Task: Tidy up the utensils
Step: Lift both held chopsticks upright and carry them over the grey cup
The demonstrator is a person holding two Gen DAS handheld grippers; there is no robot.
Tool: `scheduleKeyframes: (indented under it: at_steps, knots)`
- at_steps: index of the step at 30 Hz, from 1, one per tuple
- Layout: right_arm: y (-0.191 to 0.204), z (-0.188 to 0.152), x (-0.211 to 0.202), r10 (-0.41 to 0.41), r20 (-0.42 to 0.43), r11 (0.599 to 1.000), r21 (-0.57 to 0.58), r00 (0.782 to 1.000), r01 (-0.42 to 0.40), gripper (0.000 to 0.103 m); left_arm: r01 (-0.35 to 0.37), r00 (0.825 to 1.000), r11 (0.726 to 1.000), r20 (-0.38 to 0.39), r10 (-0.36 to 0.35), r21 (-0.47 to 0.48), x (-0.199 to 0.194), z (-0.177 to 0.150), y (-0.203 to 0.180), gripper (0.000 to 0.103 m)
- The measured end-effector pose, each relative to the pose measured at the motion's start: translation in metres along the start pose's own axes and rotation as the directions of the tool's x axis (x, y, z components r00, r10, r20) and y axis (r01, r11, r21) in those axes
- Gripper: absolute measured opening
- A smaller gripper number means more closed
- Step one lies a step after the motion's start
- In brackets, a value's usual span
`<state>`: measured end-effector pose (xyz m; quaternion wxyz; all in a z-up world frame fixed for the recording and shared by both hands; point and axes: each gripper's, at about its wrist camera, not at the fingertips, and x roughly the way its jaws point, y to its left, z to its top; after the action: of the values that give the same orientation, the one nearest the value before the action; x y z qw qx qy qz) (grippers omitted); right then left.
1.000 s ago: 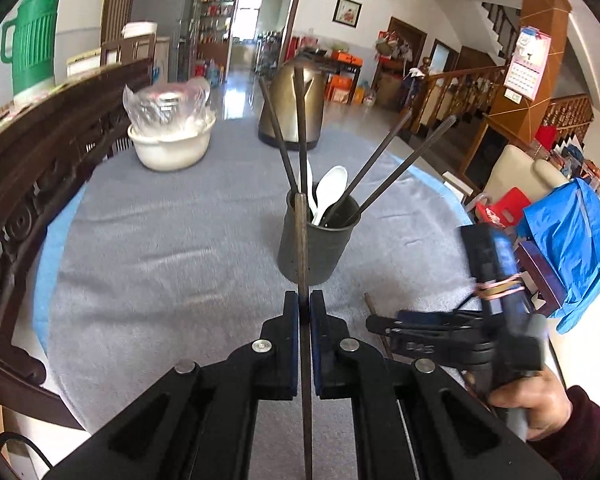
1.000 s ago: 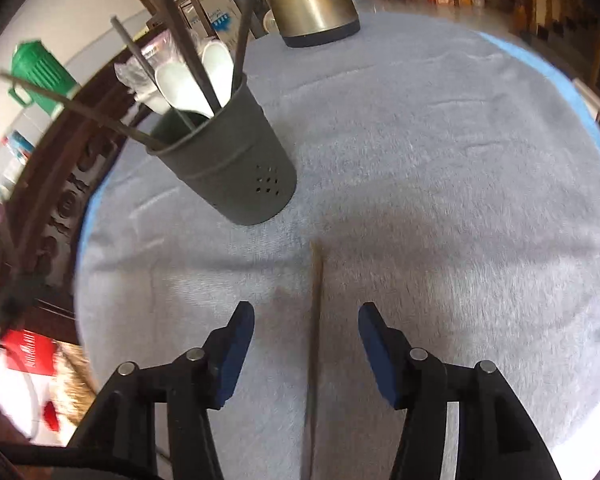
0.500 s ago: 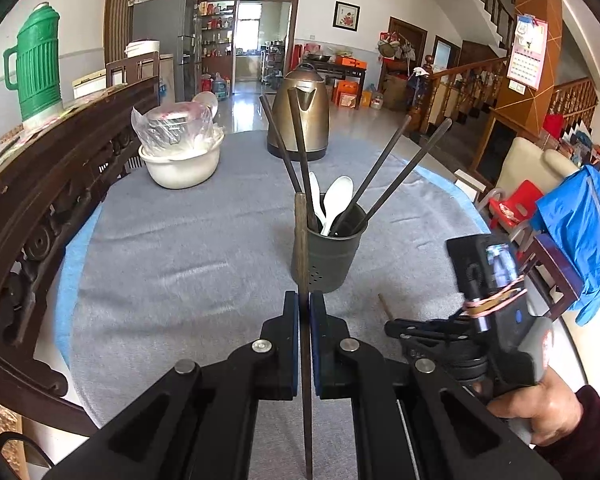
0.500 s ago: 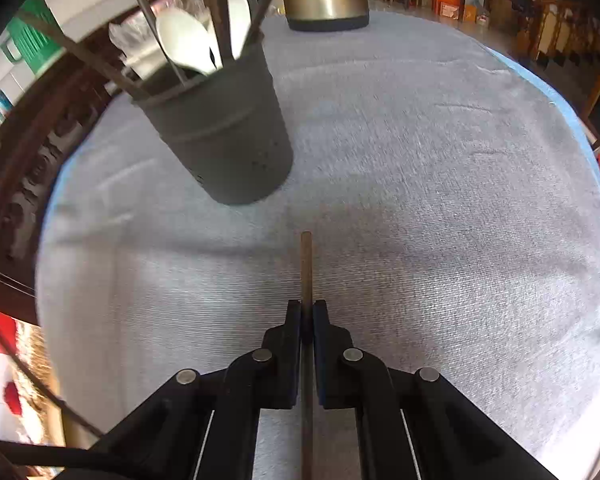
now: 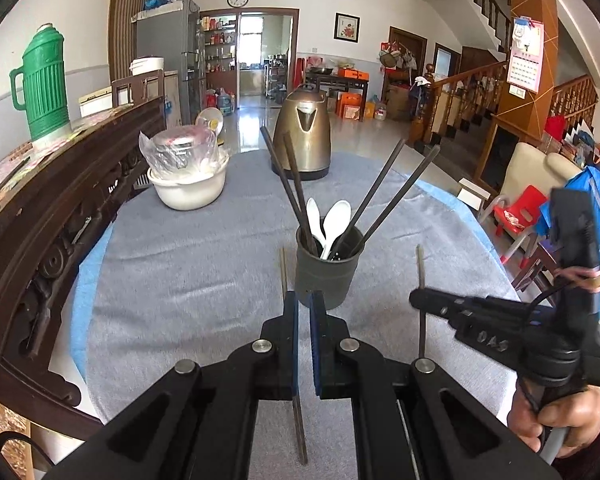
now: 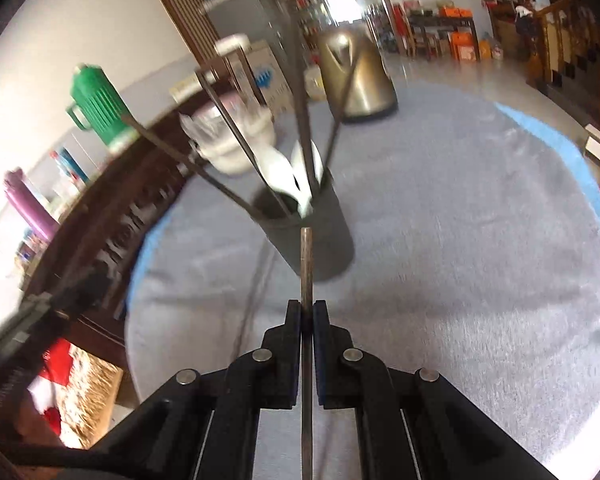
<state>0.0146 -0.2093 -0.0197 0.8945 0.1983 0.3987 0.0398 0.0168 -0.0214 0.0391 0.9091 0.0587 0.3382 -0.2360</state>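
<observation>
Left wrist view: a bowl [image 5: 188, 190] of plastic-wrapped dishes sits far left on the grey table [image 5: 172, 280]. The left gripper [image 5: 303, 308] is clamped on one chopstick [image 5: 284, 268], its tip just left of the cup [image 5: 328, 276]. That dark cup stands mid-table and holds four dark chopsticks [image 5: 384, 192] fanned outward and two white spoons [image 5: 332, 220]. At right, the right gripper [image 5: 420, 300], held by a hand [image 5: 556, 420], pinches a second stick [image 5: 420, 264] upright, off the table. A kettle [image 5: 304, 136] stands behind. Right wrist view, blurred: its jaws are closed on that stick, aimed at the cup. To do this well, lift each tip above the rim, then lower it into a gap between the leaning sticks without nudging the cup.
</observation>
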Motion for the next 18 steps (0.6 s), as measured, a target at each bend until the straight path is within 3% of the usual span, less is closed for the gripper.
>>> scheduleKeyframes:
  at_steps: [8,10,15,17,18]
  knots:
    - [0.014,0.013,-0.033,0.029,0.138,1.0,-0.004,0.99,-0.029,0.006,0.012,1.0,1.0,0.0,-0.012,-0.013,0.001,0.003,0.004,0.006]
    - [0.013,0.012,-0.033,0.024,0.138,1.0,0.002,0.99,-0.024,0.006,0.044,0.998,0.998,-0.041,-0.045,-0.044,0.013,-0.001,0.015,0.006]
    - [0.0,0.01,-0.036,0.025,0.142,0.999,0.042,0.99,-0.032,0.006,0.046,0.983,0.987,-0.168,-0.071,-0.152,0.058,-0.014,0.049,0.007]
    - [-0.008,0.011,-0.036,0.035,0.143,0.997,0.07,0.989,-0.045,0.006,0.035,0.98,0.991,-0.189,-0.058,-0.126,0.072,-0.018,0.048,0.016]
    - [-0.011,0.011,-0.036,0.039,0.143,0.996,0.077,0.989,-0.05,0.006,0.036,0.979,0.994,-0.198,-0.057,-0.105,0.08,-0.019,0.045,0.03]
